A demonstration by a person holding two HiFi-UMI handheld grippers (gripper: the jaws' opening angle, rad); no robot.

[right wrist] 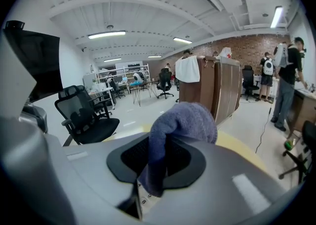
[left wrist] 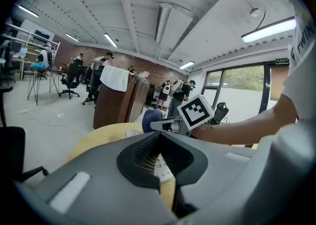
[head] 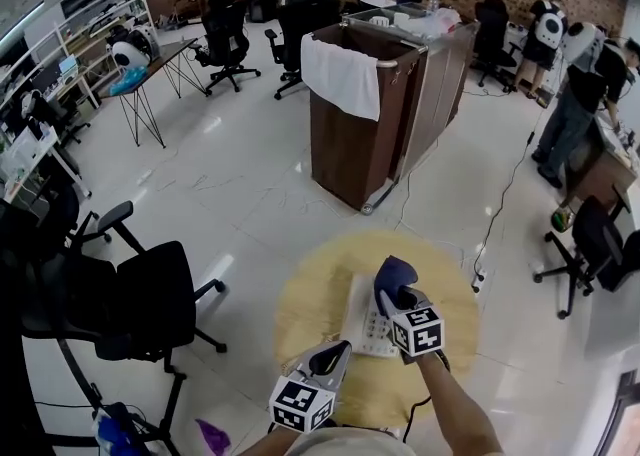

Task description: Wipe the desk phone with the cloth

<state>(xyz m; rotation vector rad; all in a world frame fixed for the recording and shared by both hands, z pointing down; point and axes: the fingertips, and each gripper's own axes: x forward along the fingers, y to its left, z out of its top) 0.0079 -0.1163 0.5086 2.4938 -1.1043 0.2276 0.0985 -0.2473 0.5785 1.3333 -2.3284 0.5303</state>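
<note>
Closest is the left gripper (head: 330,352), low over the near side of the round yellow table (head: 305,294). Its jaws are pressed together and hold nothing. Just past its tip lies the white desk phone (head: 366,324), flat on the table with its buttons up. The right gripper (head: 394,289) pinches a blue cloth (head: 394,272) between its jaws. The cloth bunches up above the jaws and a tail hangs down between them. It sits over the far end of the phone. A black office chair (head: 150,294) stands left of the table, and a brown cabinet (head: 365,139) with a white towel (head: 340,76) stands behind it.
</note>
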